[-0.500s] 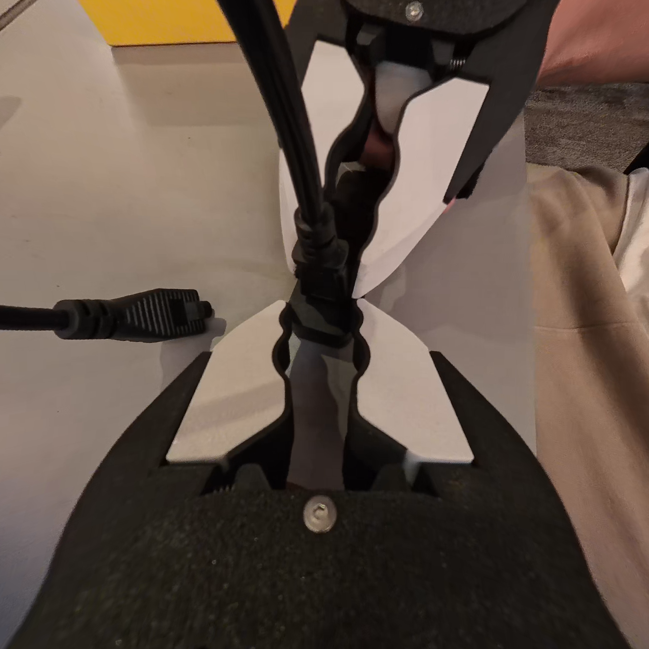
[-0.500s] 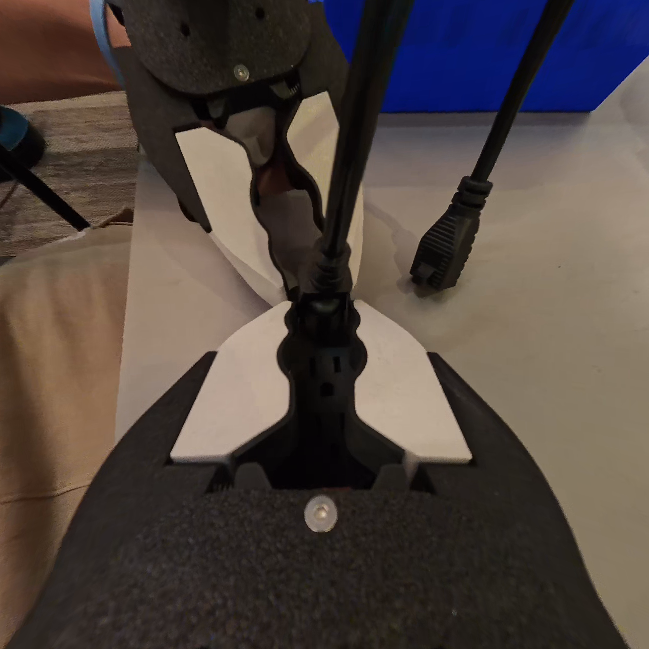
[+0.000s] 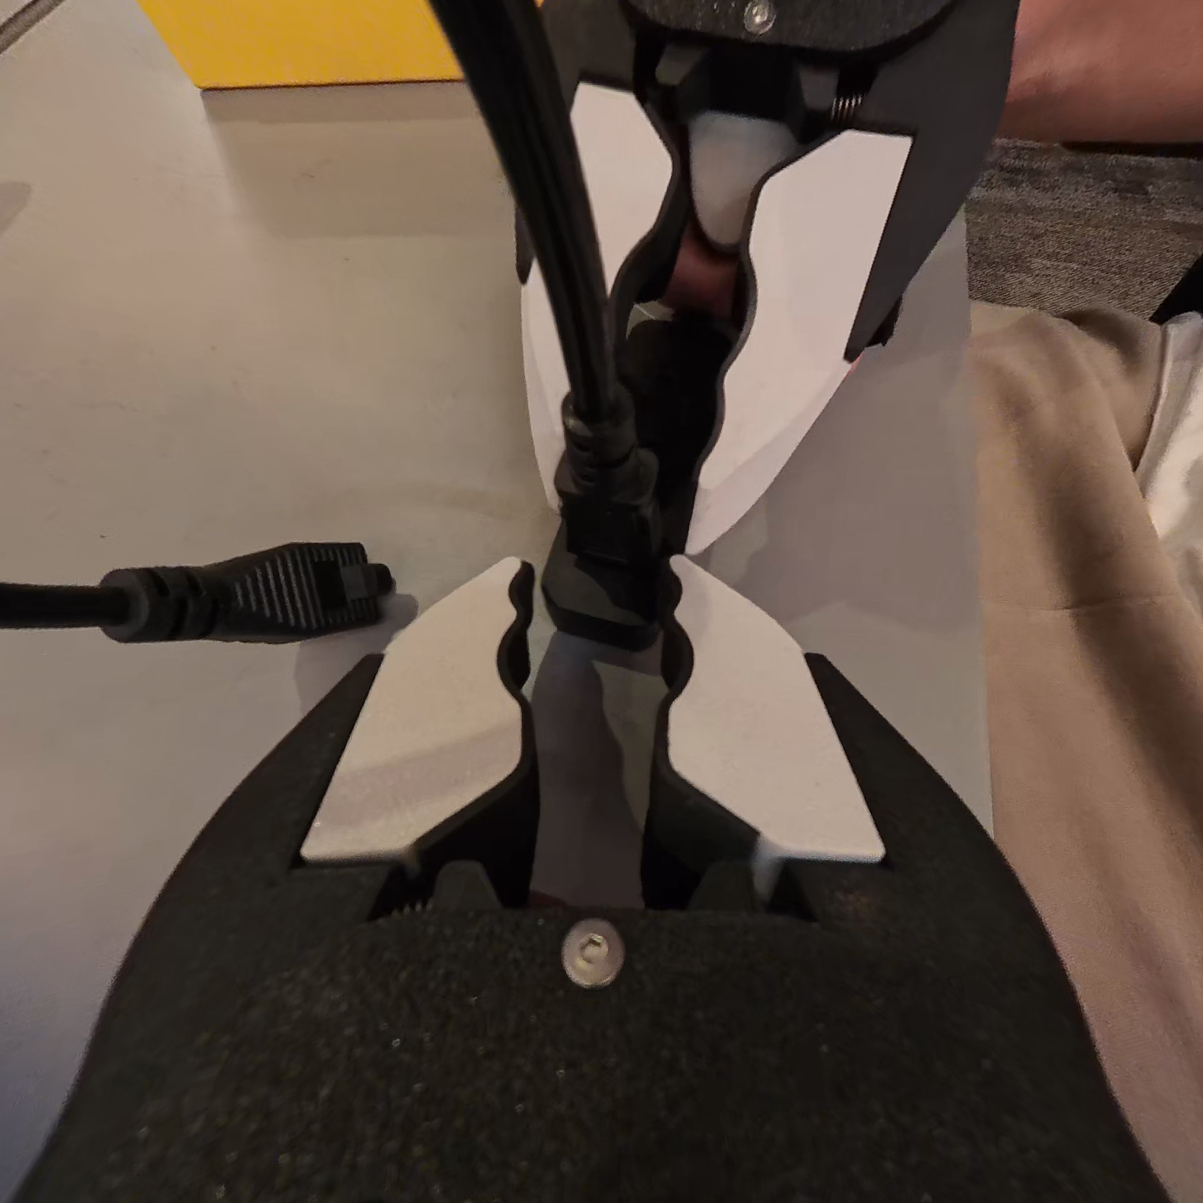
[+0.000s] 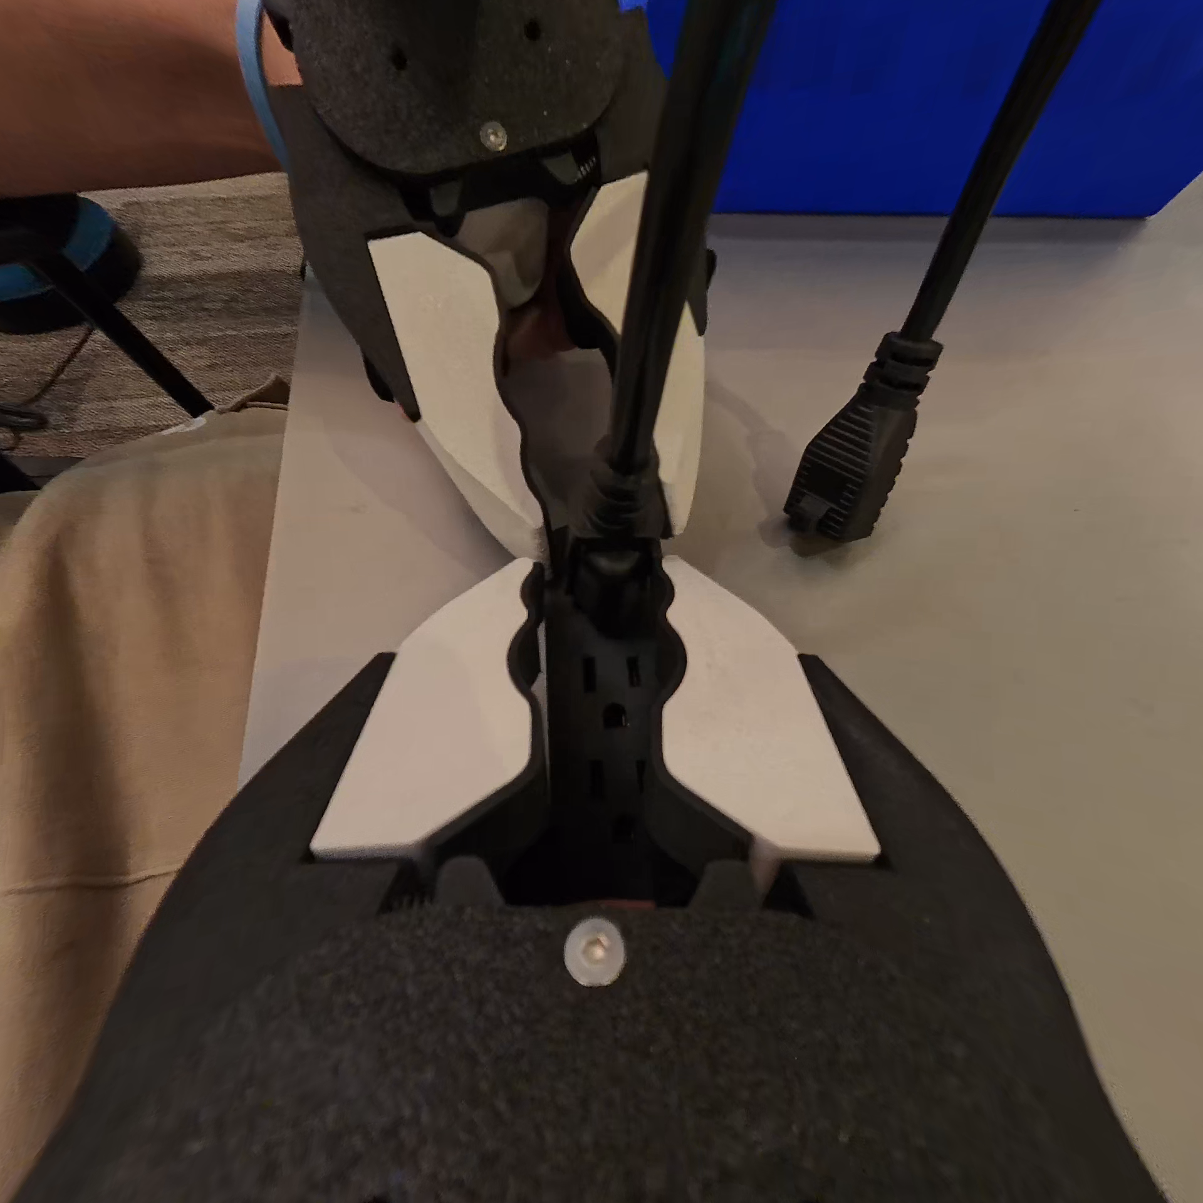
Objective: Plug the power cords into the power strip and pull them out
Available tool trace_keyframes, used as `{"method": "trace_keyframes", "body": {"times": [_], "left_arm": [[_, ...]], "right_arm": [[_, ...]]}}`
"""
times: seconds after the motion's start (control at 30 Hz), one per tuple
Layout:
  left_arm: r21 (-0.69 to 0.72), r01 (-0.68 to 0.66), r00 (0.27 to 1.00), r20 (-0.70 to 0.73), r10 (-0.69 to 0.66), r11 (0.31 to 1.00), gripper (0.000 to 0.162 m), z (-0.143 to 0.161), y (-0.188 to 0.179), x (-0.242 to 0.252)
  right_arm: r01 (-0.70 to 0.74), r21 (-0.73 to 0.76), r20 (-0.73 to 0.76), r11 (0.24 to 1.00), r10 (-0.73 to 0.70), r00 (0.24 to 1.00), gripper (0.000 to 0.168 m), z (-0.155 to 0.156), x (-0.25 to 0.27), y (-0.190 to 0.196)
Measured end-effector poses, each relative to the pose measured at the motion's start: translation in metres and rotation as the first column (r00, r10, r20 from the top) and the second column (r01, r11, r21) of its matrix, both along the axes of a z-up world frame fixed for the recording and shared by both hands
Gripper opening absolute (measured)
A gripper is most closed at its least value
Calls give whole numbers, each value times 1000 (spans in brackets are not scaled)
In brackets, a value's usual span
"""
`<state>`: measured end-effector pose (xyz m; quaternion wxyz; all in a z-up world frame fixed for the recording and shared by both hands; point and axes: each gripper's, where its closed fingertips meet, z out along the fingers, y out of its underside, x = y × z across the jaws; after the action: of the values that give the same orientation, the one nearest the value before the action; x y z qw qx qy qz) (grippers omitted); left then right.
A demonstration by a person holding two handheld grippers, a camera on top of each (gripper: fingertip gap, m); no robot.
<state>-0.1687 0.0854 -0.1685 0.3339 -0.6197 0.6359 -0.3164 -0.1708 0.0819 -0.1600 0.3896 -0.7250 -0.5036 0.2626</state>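
Note:
My left gripper (image 3: 599,566) is shut on the black plug (image 3: 602,573) of a power cord (image 3: 553,228) that rises up and away. My right gripper (image 4: 599,569) faces it tip to tip and is shut on the black power strip (image 4: 612,716), whose outlets show between its fingers. The plug (image 4: 618,586) sits at the strip's far end, against its face. How deep it sits is hidden. The left gripper (image 4: 608,540) shows opposite in the right wrist view, and the right gripper (image 3: 628,530) in the left wrist view.
A second black cord's connector (image 3: 286,595) lies loose on the grey table (image 3: 228,358); it also shows in the right wrist view (image 4: 846,469). A yellow box (image 3: 312,39) and a blue box (image 4: 944,97) stand at the back. A person's beige clothing (image 3: 1074,651) is at the table edge.
Very little. The left gripper with the plug has shifted slightly sideways relative to the strip. Both grips are the same.

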Motion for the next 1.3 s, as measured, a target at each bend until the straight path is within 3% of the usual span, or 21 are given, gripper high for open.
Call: {"method": "trace_keyframes", "body": {"times": [0.17,0.3,0.6,0.8,1.1,1.3], "left_arm": [[-28,44,999,-11,-45,999,38,-1,-2,8],[18,91,996,-10,-91,996,29,0,-8,8],[-18,122,992,10,-122,992,29,2,-8,10],[-48,154,988,-12,-155,987,30,0,-12,11],[16,95,994,-53,-94,995,25,-1,-12,11],[-28,97,995,-17,-97,995,26,-1,-16,15]], "right_arm": [[-102,-97,71,990,109,992,35,-10,2,-6],[-148,-134,40,980,155,987,34,-9,1,-7],[-196,-234,-65,952,186,980,29,-3,5,-7],[-210,-160,-35,964,207,978,25,-4,5,-10],[-149,-51,23,988,150,988,26,-5,9,-7],[-159,-79,69,984,165,984,27,-6,13,-11]]}}
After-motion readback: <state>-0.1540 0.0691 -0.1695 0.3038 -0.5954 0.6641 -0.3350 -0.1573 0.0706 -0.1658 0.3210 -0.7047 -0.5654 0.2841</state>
